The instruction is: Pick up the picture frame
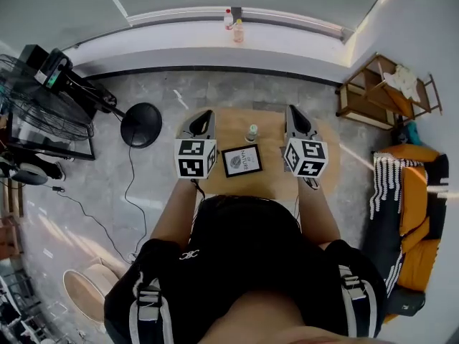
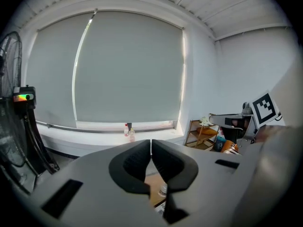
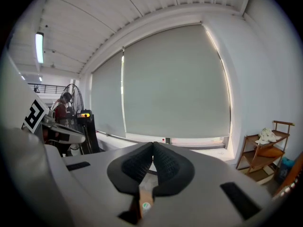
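A small black picture frame (image 1: 242, 160) with a white print lies flat on the round wooden table (image 1: 233, 127), between the two grippers in the head view. My left gripper (image 1: 206, 115) hovers over the table's left side, jaws shut and empty; its tips (image 2: 151, 142) meet in the left gripper view. My right gripper (image 1: 295, 113) hovers over the table's right side, also shut with nothing held; its tips (image 3: 153, 144) touch in the right gripper view. A corner of the picture frame (image 2: 161, 208) peeks below the left jaws.
A small bottle (image 1: 252, 132) stands on the table just behind the frame. A fan (image 1: 32, 110) and a black stand base (image 1: 141, 125) are at left. A wooden shelf (image 1: 380, 92) and an orange chair (image 1: 409, 199) are at right. Two bottles (image 1: 234, 24) sit on the window sill.
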`<state>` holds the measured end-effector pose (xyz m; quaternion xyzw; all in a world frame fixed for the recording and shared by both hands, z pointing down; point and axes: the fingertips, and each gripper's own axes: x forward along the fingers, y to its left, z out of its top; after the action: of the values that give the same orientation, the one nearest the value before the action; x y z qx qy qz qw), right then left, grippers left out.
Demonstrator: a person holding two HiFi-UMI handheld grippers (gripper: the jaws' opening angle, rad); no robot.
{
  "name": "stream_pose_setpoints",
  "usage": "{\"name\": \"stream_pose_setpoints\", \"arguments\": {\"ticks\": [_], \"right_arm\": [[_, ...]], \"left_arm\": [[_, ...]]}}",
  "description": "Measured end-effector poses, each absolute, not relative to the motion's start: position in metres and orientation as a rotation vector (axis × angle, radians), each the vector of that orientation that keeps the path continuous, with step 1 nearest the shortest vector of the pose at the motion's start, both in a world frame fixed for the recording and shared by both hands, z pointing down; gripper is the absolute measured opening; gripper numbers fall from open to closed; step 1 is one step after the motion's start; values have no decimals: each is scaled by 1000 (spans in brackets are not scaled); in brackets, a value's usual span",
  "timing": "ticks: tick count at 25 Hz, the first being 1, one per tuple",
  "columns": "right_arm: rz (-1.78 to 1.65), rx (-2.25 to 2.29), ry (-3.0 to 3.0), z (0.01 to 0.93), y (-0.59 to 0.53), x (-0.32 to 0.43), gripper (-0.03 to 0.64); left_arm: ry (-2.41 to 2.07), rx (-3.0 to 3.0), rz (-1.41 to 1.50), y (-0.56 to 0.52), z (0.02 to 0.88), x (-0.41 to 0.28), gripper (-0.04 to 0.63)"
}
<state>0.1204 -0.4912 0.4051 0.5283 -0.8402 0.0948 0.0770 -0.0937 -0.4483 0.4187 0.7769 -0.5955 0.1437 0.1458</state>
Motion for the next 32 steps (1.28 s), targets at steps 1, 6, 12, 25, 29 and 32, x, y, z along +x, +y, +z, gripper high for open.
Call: {"name": "stream_pose_setpoints", "arguments": {"ticks": [1, 6, 12, 25, 29, 32], "right_arm": [[299, 1560, -2510, 415, -494, 120, 17], [405, 1446, -2427, 476, -501, 121, 60], [552, 1319, -2302, 559, -497, 127, 124], [820, 1024, -2066, 741, -485, 131, 124], [864, 939, -2016, 811, -496, 124, 124], [934, 883, -1971, 861, -487, 117, 123]], "left_arm": [[-1711, 2222, 425, -448, 426, -94, 23], [-1618, 2140, 489, -446, 478, -91, 183], [-1539, 1983, 640, -434, 563, -95, 189], [-1285, 1638, 768, -407, 763, -77, 190], [-1233, 1584, 759, -416, 831, -68, 190], [-1212, 1513, 728, -404, 877, -61, 190]]}}
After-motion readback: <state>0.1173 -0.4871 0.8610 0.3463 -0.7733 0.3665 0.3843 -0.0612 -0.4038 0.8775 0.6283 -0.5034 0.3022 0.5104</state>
